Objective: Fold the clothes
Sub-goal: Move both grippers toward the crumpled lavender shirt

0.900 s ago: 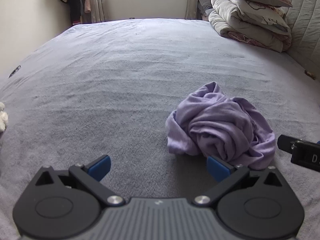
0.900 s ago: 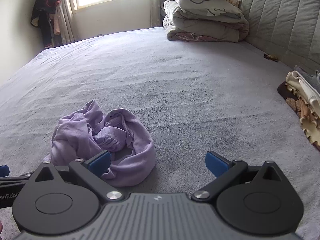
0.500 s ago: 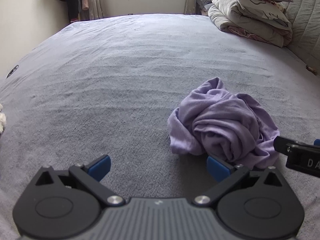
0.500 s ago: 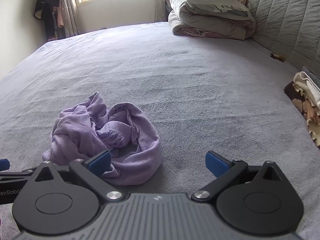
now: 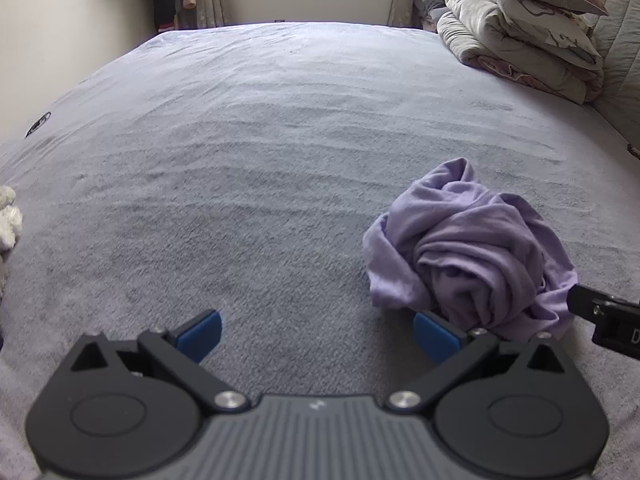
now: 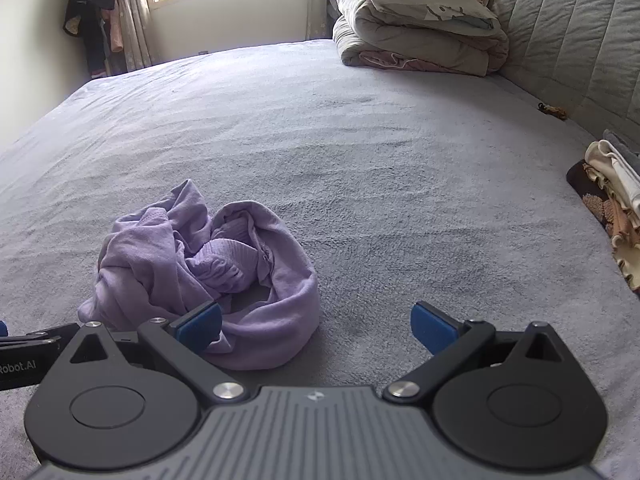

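A crumpled lilac garment (image 5: 468,256) lies in a heap on the grey bed cover (image 5: 260,152). In the left wrist view it sits right of centre, just beyond my left gripper's right pad. My left gripper (image 5: 318,334) is open, with only bed cover between its blue pads. In the right wrist view the lilac garment (image 6: 208,276) lies at the lower left, its near fold behind the left pad. My right gripper (image 6: 316,326) is open and holds nothing. The other gripper's black tip shows at each view's edge, beside the heap.
Folded quilts and pillows (image 6: 416,28) are stacked at the far right by the padded headboard (image 6: 576,40). A pile of folded clothes (image 6: 612,208) lies at the right edge. A white fluffy item (image 5: 8,220) sits at the left edge. Clothes hang in the far corner (image 6: 96,24).
Both grippers have tilted downward and come closer to the lilac heap, which now looks higher and larger in both views. Both stay open.
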Action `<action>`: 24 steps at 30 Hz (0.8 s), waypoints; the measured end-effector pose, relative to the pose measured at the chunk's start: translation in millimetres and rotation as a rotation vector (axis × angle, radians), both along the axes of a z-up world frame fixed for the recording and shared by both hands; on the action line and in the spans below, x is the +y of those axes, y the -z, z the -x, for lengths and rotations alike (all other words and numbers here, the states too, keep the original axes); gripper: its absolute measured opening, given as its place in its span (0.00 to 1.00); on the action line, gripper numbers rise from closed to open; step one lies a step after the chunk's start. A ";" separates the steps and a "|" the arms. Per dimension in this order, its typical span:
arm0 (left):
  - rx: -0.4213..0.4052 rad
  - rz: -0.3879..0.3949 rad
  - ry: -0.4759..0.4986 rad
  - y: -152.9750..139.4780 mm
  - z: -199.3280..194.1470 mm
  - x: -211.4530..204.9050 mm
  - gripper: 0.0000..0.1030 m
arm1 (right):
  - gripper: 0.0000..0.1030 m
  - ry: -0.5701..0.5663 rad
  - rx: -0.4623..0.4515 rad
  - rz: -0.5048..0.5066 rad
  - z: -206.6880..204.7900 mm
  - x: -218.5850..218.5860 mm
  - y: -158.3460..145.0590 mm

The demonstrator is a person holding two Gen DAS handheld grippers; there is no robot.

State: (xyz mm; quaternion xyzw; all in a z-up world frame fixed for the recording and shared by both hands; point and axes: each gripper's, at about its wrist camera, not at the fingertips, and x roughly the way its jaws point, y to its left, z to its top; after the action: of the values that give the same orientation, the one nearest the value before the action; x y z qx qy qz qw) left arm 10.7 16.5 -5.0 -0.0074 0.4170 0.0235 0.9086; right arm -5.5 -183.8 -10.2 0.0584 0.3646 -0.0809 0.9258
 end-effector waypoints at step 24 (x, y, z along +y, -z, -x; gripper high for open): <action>-0.024 0.036 0.080 8.3 -0.2 30.4 1.00 | 0.85 -0.054 -0.028 -0.013 -4.5 3.0 -2.7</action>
State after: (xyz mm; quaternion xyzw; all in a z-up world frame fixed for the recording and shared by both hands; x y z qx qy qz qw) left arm 10.9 47.0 -13.2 -0.0075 0.4063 -0.0206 0.9135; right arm -1.0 -180.8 -7.4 0.0559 0.3535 -0.0528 0.9323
